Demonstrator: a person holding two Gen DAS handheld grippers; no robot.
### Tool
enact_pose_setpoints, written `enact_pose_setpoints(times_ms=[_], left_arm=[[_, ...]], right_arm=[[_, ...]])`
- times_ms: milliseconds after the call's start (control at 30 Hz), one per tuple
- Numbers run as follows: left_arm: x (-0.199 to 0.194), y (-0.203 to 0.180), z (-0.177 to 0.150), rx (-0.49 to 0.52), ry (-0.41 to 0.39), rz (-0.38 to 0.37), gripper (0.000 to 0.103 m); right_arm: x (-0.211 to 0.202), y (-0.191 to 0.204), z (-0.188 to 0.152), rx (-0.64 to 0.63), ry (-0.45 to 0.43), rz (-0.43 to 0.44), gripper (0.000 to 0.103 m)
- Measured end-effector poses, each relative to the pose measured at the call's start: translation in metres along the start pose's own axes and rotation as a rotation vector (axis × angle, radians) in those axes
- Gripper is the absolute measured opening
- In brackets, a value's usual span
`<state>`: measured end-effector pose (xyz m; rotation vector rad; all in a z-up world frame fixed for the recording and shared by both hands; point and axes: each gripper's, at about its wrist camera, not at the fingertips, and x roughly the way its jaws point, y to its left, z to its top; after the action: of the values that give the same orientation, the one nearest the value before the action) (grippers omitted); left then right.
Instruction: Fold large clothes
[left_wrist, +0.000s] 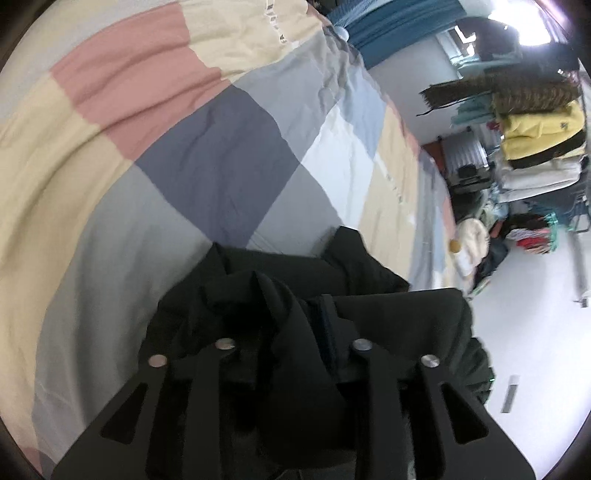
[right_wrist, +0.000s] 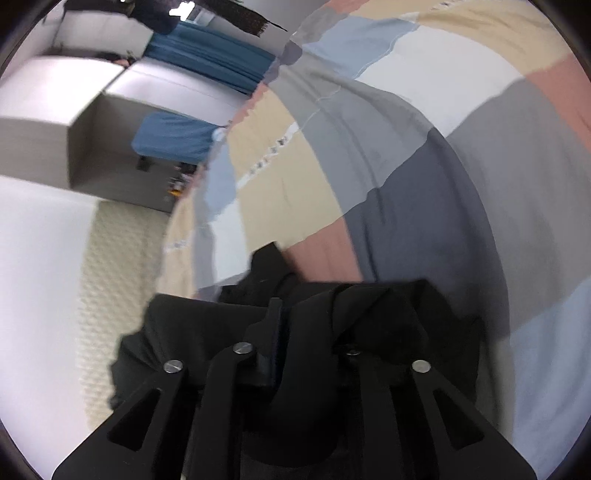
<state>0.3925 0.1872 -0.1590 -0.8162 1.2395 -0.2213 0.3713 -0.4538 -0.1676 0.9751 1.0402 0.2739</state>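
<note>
A large black garment (left_wrist: 388, 310) hangs bunched from both grippers above a bed with a patchwork quilt (left_wrist: 207, 173). My left gripper (left_wrist: 295, 314) is shut on a thick fold of the black garment, which drapes over its fingers. In the right wrist view my right gripper (right_wrist: 295, 325) is shut on another bunch of the same black garment (right_wrist: 388, 310), held above the quilt (right_wrist: 424, 221). The fingertips of both grippers are mostly hidden by cloth.
A rack piled with clothes, including a yellow jacket (left_wrist: 539, 133), stands right of the bed over a white floor (left_wrist: 532, 332). In the right wrist view a white cabinet (right_wrist: 74, 110), blue curtains (right_wrist: 210, 55) and a cream textured mat (right_wrist: 122, 280) lie left of the bed.
</note>
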Motion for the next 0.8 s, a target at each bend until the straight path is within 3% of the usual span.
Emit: enact_pose_setpoints(times_ms=[67,100,133,200,367,433,633,800], left_arm=[[-0.016,0.001,-0.009,-0.01,-0.004,-0.041,0.057],[-0.026,0.001,-0.013,-0.004,-0.007,-0.062,0.072],[-0.033,-0.002,-0.017,0.013,-0.015,-0.068,0.077],[-0.059,-0.009,-0.028,0.067,-0.073,-0.049,0.077],[-0.11,-0.054,-0.062,0.307,-0.272,0.024,0.078],[-0.116,-0.078,-0.082,0.421,-0.344,0.035,0.078],[-0.065,-0.131,-0.135,0.632,-0.416,0.109,0.079],[-0.01,-0.137,-0.149,0.719,-0.425,0.185,0.079]], right_arm=[[-0.015,0.003,-0.007,-0.009,-0.003,0.024,0.031],[-0.026,0.006,-0.012,-0.015,-0.011,0.028,0.044],[-0.035,0.009,-0.016,-0.028,-0.019,0.029,0.052],[-0.056,0.023,-0.024,-0.08,-0.036,0.005,0.067],[-0.098,0.08,-0.053,-0.296,-0.141,-0.172,0.072],[-0.098,0.107,-0.071,-0.396,-0.179,-0.198,0.072],[-0.047,0.174,-0.143,-0.641,-0.27,-0.287,0.075],[0.018,0.181,-0.177,-0.696,-0.287,-0.332,0.079]])
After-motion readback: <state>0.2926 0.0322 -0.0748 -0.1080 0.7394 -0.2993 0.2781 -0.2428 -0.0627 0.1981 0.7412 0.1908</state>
